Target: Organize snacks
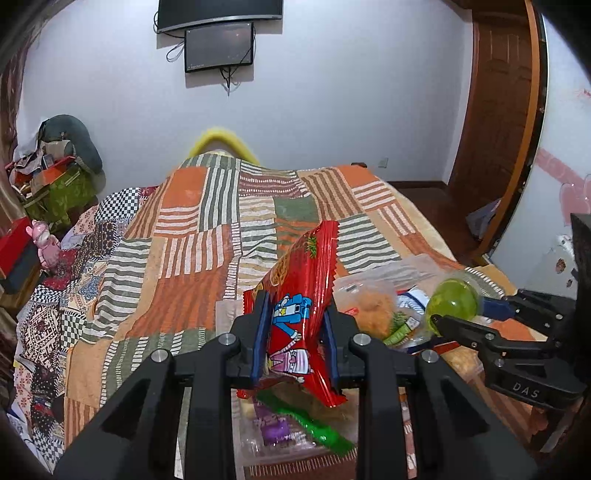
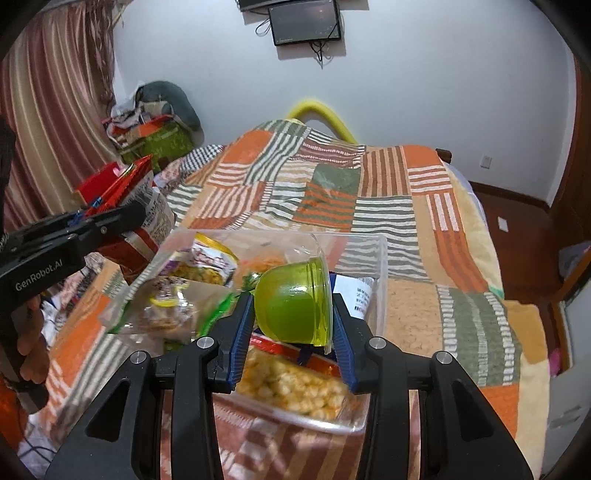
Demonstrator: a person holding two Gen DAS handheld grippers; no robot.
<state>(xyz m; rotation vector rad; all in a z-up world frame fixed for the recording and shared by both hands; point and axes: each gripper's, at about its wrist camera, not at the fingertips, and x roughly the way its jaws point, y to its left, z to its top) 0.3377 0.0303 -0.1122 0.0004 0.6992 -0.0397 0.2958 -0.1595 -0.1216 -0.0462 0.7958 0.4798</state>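
Between the left gripper's closed fingers stands a red snack packet. Right gripper clamps a green jelly cup, above the clear snack bin.

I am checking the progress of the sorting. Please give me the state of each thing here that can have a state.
left gripper: shut on the red snack packet
red snack packet: sealed, held upright, lifted
right gripper: shut on the green jelly cup
green jelly cup: sealed, tipped on its side, lifted
clear plastic container: open, holds snacks
wall screen: dim
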